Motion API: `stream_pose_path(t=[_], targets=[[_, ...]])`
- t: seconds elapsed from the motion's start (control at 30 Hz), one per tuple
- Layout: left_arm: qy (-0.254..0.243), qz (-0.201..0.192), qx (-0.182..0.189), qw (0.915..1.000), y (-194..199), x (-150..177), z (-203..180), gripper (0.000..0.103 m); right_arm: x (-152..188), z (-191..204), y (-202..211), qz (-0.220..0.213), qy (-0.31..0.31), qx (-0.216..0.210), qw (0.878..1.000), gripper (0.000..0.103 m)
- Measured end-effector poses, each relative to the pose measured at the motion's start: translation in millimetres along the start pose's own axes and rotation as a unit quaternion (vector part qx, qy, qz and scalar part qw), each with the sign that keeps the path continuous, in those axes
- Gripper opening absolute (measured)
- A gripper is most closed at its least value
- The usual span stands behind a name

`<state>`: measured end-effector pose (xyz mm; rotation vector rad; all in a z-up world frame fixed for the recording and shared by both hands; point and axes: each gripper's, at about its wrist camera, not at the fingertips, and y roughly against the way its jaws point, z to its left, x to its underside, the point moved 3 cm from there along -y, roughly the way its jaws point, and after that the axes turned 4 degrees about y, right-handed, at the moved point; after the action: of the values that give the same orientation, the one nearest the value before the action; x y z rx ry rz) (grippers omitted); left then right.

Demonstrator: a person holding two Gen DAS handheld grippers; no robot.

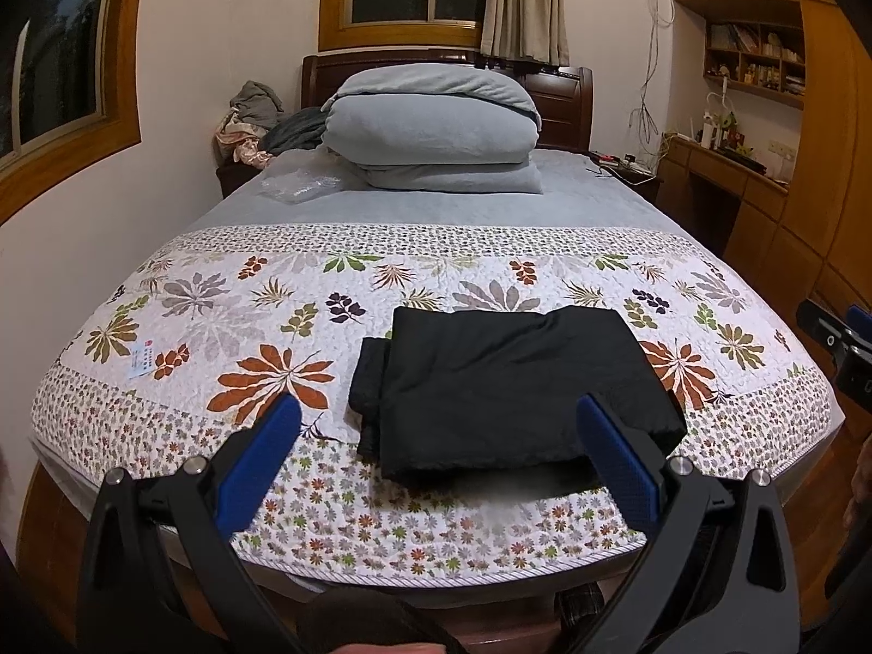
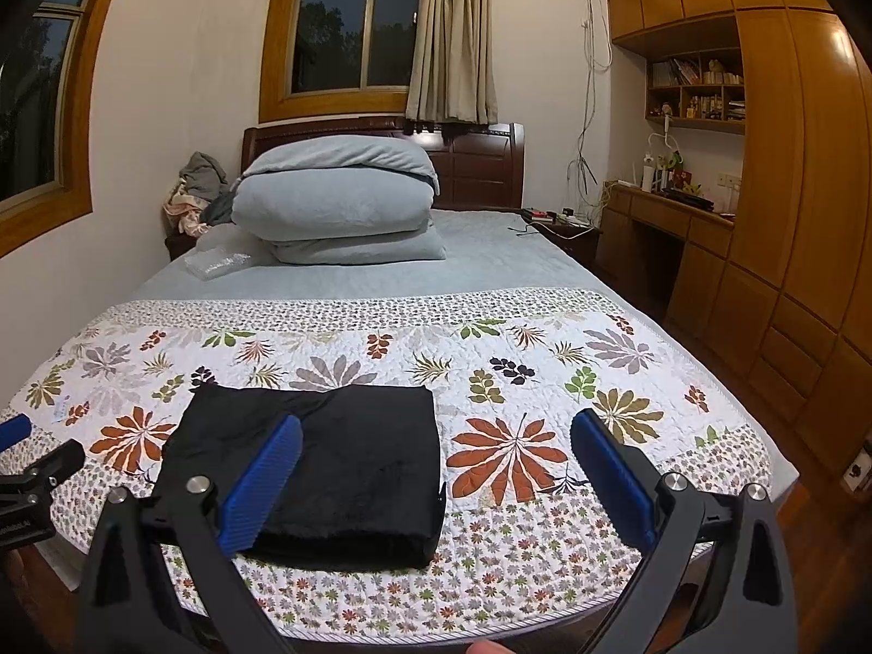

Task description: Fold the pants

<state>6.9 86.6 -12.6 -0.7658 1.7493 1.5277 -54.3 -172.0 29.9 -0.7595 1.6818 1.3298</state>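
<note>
Black pants (image 1: 507, 387) sit folded into a compact stack near the foot edge of the floral quilt (image 1: 229, 316), so folding looks basically done. Left hand-held gripper (image 1: 436, 436) and right hand-held gripper (image 2: 436, 452) both hang spread wide, grasping nothing, probably backed off.

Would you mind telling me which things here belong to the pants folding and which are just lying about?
Job:
black pants, folded
flowered quilt beneath them
left hand-held gripper, open
right hand-held gripper, open

Lying about:
blue bedding stack
clothes heap
plastic bag
</note>
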Motion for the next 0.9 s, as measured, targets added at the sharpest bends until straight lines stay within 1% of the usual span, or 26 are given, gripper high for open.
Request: stream_pose_path(t=[0.9], targets=[[0.005, -0.002, -0.006, 1.0000, 1.5, -3.6, 5.3, 0.101, 3.8, -2.1, -1.9, 0.007, 0.000, -0.003, 1.000, 0.100]])
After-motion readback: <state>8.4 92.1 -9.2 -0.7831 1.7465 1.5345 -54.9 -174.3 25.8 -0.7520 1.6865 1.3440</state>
